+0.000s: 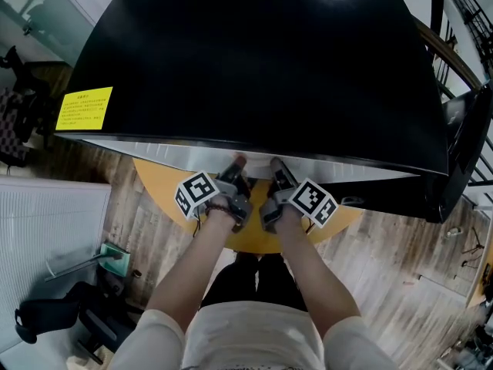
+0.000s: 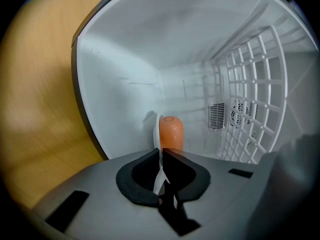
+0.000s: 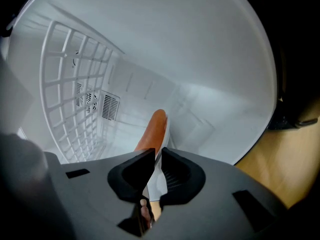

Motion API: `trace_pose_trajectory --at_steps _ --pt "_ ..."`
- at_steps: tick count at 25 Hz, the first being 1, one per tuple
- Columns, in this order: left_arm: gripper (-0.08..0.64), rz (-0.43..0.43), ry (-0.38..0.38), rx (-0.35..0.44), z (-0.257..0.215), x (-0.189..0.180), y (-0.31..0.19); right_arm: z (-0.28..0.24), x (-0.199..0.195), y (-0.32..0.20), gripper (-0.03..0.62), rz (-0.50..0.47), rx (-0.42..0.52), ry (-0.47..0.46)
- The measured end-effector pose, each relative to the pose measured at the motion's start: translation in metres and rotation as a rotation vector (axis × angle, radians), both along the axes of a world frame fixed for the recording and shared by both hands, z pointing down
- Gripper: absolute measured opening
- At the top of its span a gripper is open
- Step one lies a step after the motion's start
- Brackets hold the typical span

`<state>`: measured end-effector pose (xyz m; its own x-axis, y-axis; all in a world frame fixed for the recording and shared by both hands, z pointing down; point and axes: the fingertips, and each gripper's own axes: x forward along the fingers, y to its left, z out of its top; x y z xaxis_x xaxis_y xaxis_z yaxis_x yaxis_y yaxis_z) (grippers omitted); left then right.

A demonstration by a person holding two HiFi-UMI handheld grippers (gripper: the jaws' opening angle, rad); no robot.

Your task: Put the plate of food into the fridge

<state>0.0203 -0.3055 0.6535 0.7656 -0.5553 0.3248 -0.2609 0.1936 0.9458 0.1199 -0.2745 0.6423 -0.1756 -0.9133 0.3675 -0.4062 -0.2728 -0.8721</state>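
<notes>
A white plate [image 2: 156, 134] shows edge-on in both gripper views, carrying an orange sausage-like piece of food [image 2: 170, 133]. My left gripper [image 2: 160, 154] is shut on one side of the plate's rim. My right gripper [image 3: 156, 156] is shut on the opposite rim of the plate [image 3: 160, 178], with the food [image 3: 152, 131] just beyond its jaws. In the head view the left gripper [image 1: 235, 169] and right gripper [image 1: 276, 169] reach side by side under the black top of the fridge [image 1: 254, 52]. The plate is inside the white fridge cavity [image 2: 125, 94]; the head view hides it.
A white wire shelf [image 2: 255, 84] [image 3: 75, 84] and a back vent [image 2: 216, 115] line the fridge. Its black door [image 1: 462, 153] stands open at the right. A round wooden table [image 1: 158, 191] sits beneath the fridge. A yellow label [image 1: 85, 108] is on the fridge top.
</notes>
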Motion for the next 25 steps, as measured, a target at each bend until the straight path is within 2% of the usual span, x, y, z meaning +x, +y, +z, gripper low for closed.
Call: trace_pose_trajectory --at_steps 11,25 --pt "0.035 0.003 -0.015 -0.010 0.009 0.001 -0.006 0.009 0.000 -0.006 0.055 -0.009 -0.024 0.024" --pt "0.035 0.022 -0.065 -0.004 0.015 0.001 -0.008 0.014 0.000 -0.007 0.077 -0.055 -0.085 0.159"
